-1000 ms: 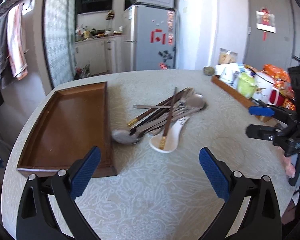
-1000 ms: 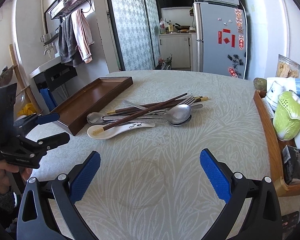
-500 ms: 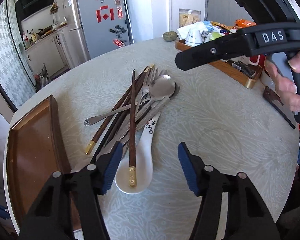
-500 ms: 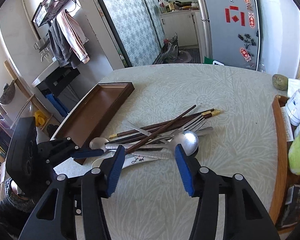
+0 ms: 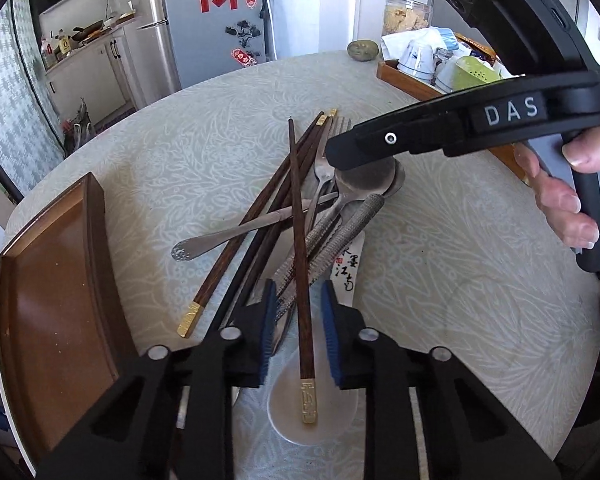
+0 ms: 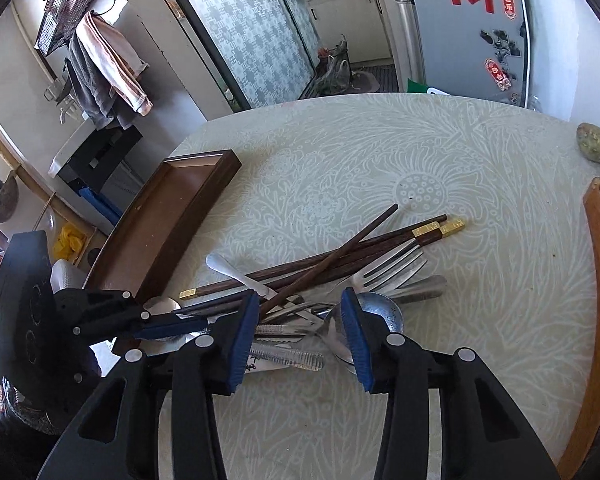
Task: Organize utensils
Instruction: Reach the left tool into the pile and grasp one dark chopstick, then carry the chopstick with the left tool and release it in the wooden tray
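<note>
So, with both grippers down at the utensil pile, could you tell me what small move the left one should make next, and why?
Probably finish closing. The left gripper straddles the top chopstick, which lies over the white spoon; its jaws are closing, with a gap showing on both sides. Once pinched, it can lift clear towards the empty wooden tray.

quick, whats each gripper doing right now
left gripper: closing around the top chopstick, pads not yet pressing it.
right gripper: closing over the spoon end of the pile, gripping nothing.
</note>
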Demonstrator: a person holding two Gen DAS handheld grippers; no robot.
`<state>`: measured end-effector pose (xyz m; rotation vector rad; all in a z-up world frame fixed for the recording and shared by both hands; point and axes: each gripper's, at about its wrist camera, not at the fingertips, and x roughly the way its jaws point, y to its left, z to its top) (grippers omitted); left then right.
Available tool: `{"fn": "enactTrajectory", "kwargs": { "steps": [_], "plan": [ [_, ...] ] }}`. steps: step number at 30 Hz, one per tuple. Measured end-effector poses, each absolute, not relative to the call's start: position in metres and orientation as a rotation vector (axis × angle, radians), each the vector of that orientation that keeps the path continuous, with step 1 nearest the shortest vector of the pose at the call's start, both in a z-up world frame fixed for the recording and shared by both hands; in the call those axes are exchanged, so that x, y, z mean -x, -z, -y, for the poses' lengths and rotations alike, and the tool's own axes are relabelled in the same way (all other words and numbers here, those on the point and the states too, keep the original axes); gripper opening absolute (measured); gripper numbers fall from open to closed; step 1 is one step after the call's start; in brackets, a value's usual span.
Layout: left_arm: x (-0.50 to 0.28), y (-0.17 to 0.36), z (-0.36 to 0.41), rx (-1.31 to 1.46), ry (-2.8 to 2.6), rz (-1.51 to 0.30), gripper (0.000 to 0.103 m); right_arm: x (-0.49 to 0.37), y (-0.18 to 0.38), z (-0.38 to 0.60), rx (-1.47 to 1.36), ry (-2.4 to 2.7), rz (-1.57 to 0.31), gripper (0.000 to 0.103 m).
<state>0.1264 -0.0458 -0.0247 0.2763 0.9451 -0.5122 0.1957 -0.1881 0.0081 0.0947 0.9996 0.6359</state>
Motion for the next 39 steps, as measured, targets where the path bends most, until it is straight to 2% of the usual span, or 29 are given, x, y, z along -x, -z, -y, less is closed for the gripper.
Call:
{"fn": "enactTrajectory", "kwargs": {
  "steps": [1,13,21,28,39],
  "plan": [
    [-0.127,0.025,0.046,-0.286,0.513,-0.945,0.007,-0.197,-0.008,0.189,-0.100,-0.631,-1.000,0.044],
    [-0.117,0.009,0.030,-0.237,0.529,-0.886,0.006,-0.207,-0.008,0.194,-0.145,-0.602,-1.011,0.044],
    [-0.114,-0.015,-0.033,-0.203,0.376,-0.843,0.006,-0.203,-0.013,0.180,-0.128,-0.615,-0.998,0.044],
    [-0.114,-0.010,-0.093,-0.177,0.225,-0.857,0.007,-0.200,-0.013,0.183,-0.092,-0.585,-0.976,0.044],
    [-0.114,0.017,-0.103,-0.183,0.211,-0.917,0.007,-0.200,0.015,0.232,-0.139,-0.534,-1.035,0.043]
  ]
}}
